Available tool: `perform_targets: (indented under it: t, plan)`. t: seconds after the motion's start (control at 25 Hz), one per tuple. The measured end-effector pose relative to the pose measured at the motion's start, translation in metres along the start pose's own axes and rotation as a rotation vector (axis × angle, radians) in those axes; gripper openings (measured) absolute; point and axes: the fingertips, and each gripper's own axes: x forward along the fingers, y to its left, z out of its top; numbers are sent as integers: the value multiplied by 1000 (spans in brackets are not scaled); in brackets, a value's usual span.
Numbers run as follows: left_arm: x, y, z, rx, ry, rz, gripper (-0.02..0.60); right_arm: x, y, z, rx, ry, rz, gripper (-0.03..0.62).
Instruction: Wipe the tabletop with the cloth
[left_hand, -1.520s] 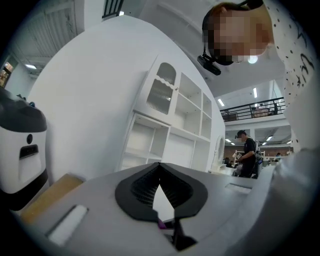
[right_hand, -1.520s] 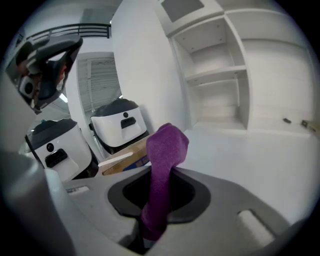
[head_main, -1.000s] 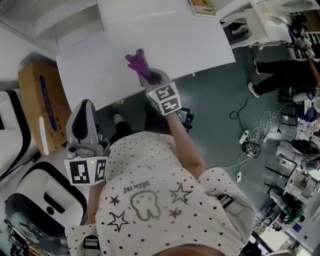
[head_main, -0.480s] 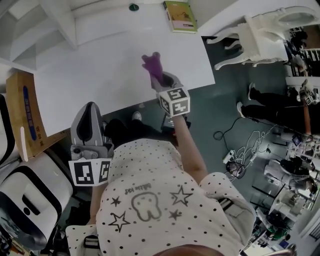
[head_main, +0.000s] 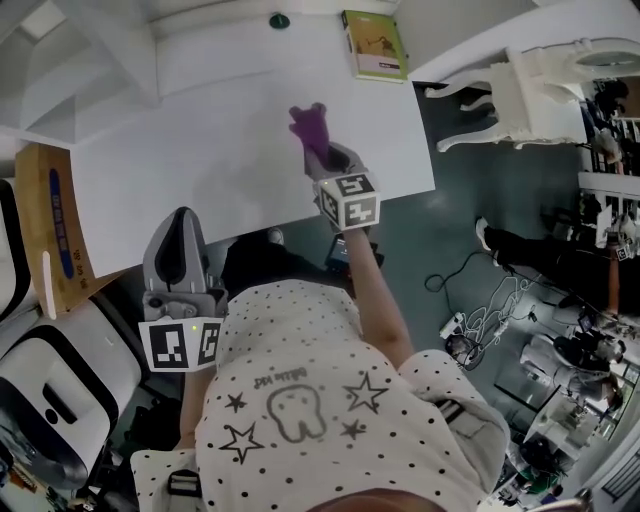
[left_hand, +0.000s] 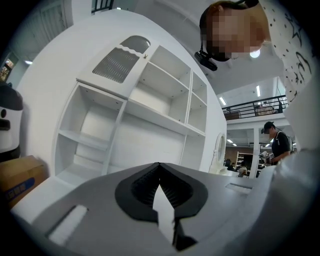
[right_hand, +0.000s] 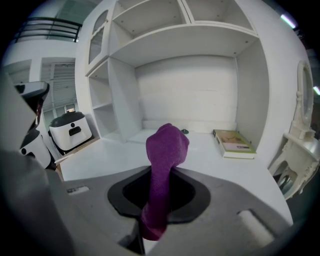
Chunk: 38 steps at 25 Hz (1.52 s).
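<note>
— While the right gripper (head_main: 322, 152) is reaching over the white worktop (head_main: 200, 170), what are its jaws doing?
— They are gripping the purple cloth (right_hand: 164, 150), which is sticking out ahead of them over the worktop (whether it is touching, I cannot tell).
— And the left gripper (head_main: 175, 220)?
— It is hanging off the worktop, near its front edge, with jaws closed on nothing.

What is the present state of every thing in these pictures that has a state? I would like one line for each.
Purple fabric cloth: bunched, clamped in the right claw.
Right claw: shut on the cloth, over the white tabletop.
Left claw: shut, empty, held off the table.
Green-covered book: closed, lying flat at the table's far edge.
</note>
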Motion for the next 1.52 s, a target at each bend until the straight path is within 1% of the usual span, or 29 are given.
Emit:
perform_targets:
  t: [0.28, 0.48, 0.64, 0.96, 1.12, 1.4, 1.52]
  plan:
    - [17, 20, 12, -10, -7, 8, -5, 60, 16, 21, 17, 33, 35, 63]
    - [25, 41, 10, -13, 8, 17, -5, 100, 19, 24, 20, 57, 32, 63]
    - [29, 53, 7, -12, 22, 15, -5, 123, 13, 24, 21, 80, 22, 63]
    - [35, 55, 4, -26, 42, 17, -5, 157, -2, 7, 18, 165, 14, 63]
    - [42, 50, 1, -32, 51, 27, -5, 163, -8, -2, 8, 201, 28, 63]
    - [55, 33, -7, -30, 72, 37, -5, 167, -14, -11, 44, 211, 79, 63]
    - [60, 27, -9, -27, 78, 33, -5, 167, -17, -11, 42, 215, 92, 63]
